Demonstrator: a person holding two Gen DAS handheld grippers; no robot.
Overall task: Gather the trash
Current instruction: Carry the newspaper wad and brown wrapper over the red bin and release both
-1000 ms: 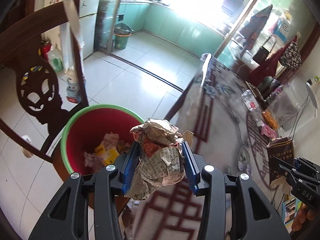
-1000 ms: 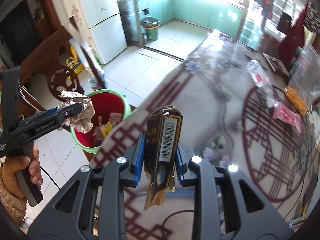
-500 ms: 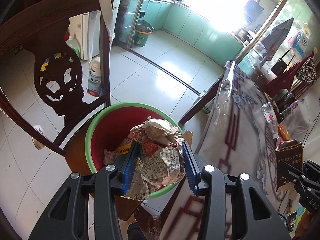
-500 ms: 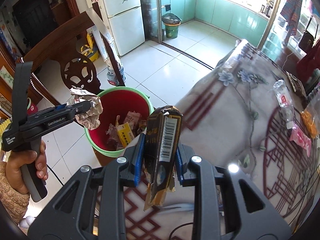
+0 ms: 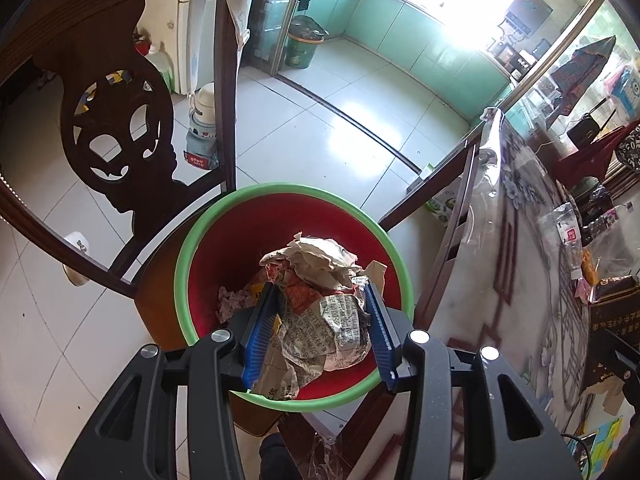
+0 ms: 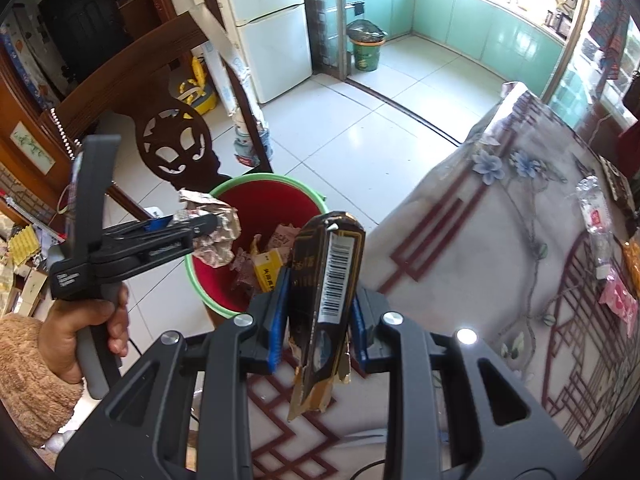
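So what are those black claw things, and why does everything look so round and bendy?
The claws are grabbing tools, each held by a person. A tiny wide-eyed camera sits on each tool, which bends the picture.

One picture looks along the left gripper. It squeezes a crumpled paper ball above a red bin with a green rim, which has trash inside.

The other looks along the right gripper, which pinches a flattened dark box with a barcode. There you also see the person's hand holding the left tool.

On the table lie a crushed plastic bottle and a pink wrapper.
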